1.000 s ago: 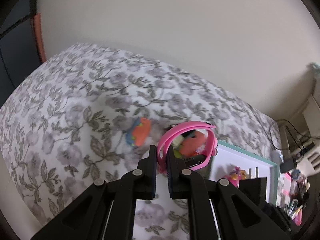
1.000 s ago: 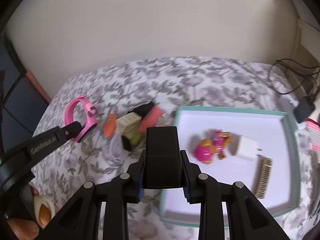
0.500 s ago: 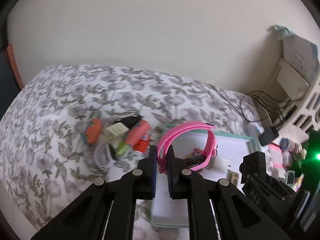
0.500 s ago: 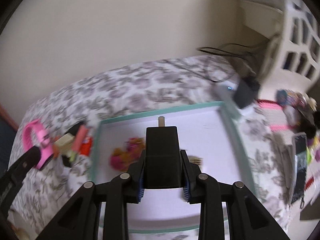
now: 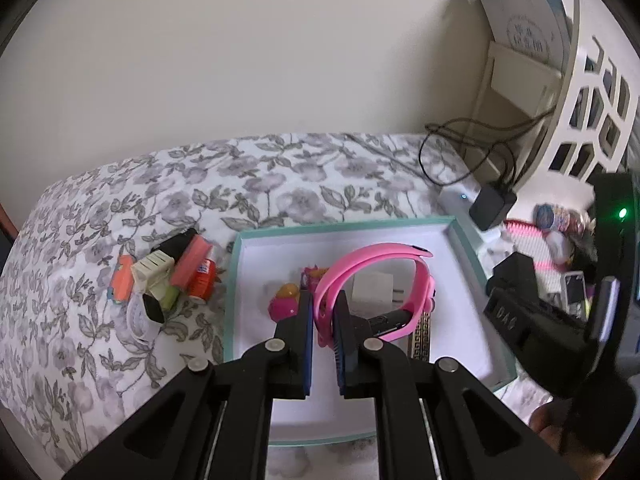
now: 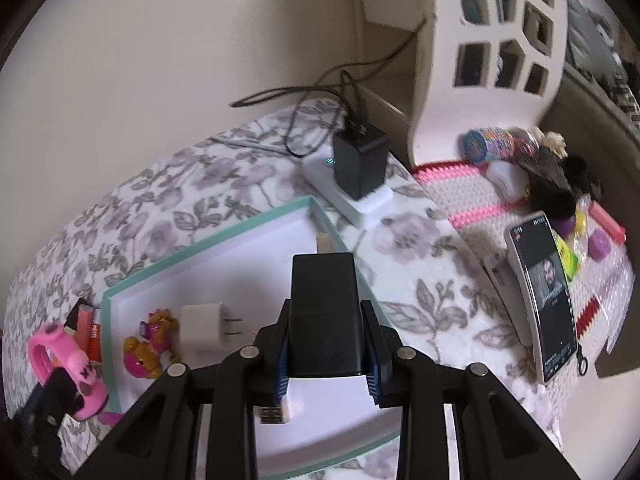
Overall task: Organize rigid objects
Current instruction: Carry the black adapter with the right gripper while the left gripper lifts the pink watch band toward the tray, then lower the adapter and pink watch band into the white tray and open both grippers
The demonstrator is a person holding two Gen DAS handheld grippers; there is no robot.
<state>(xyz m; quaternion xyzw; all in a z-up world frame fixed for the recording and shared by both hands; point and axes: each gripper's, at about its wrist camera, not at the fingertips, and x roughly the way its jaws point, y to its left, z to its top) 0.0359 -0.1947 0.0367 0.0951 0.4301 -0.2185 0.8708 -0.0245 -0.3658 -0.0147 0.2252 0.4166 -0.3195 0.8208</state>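
Note:
My left gripper (image 5: 323, 312) is shut on a pink watch band (image 5: 372, 256) and holds it above the teal-rimmed white tray (image 5: 236, 280). My right gripper (image 6: 325, 344) is shut on a black box (image 6: 323, 304) above the tray's right part (image 6: 208, 240). In the tray lie a pink and yellow toy (image 6: 148, 344), a white plug adapter (image 6: 204, 328) and a patterned gold bar (image 5: 420, 340). A pile of small items, with an orange bottle (image 5: 202, 280), a pink block (image 5: 191, 260) and a cream piece (image 5: 154, 270), lies left of the tray on the floral sheet.
A black charger on a white power strip (image 6: 360, 168) with cables sits behind the tray. A white cut-out shelf (image 6: 492, 40) stands at the right. A phone (image 6: 544, 300), a crocheted mat (image 6: 472, 200) and small clutter lie right of the tray.
Both grippers swung right. The left carried the pink band from above the pile to above the tray. The right moved with the black box toward the tray's right edge.

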